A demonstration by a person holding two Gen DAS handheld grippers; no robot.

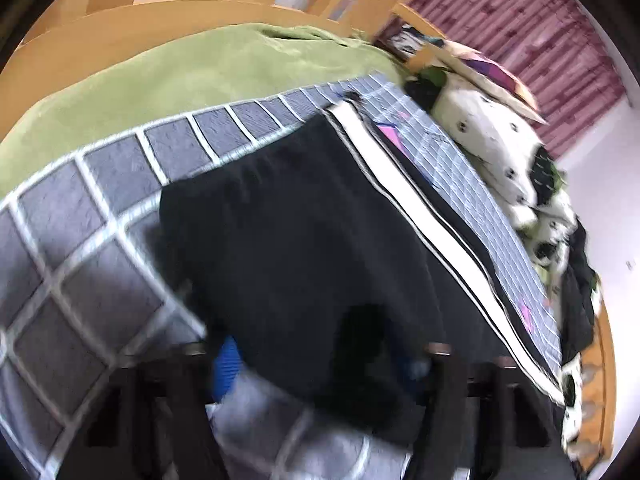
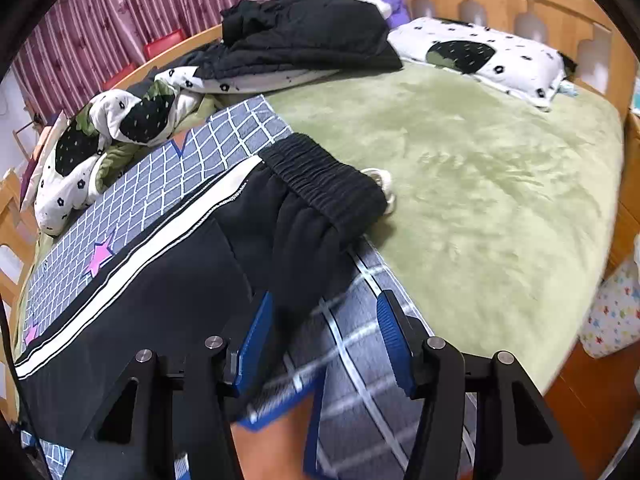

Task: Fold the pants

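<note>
On the grey checked quilt [image 2: 168, 172] covering the green plush bed [image 2: 480, 168], your left gripper [image 1: 320, 364] pinches a fold of the black white-striped track pants [image 1: 304, 216], while your right gripper [image 2: 324, 344] hangs spread beside their elastic waistband [image 2: 324, 172].

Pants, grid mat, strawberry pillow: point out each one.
pants [image 2: 160, 288], right wrist view, on the black leg panel beside the white stripe.
grid mat [image 1: 72, 216], left wrist view, on a grey square.
strawberry pillow [image 2: 516, 60], right wrist view, on its white cover.
</note>
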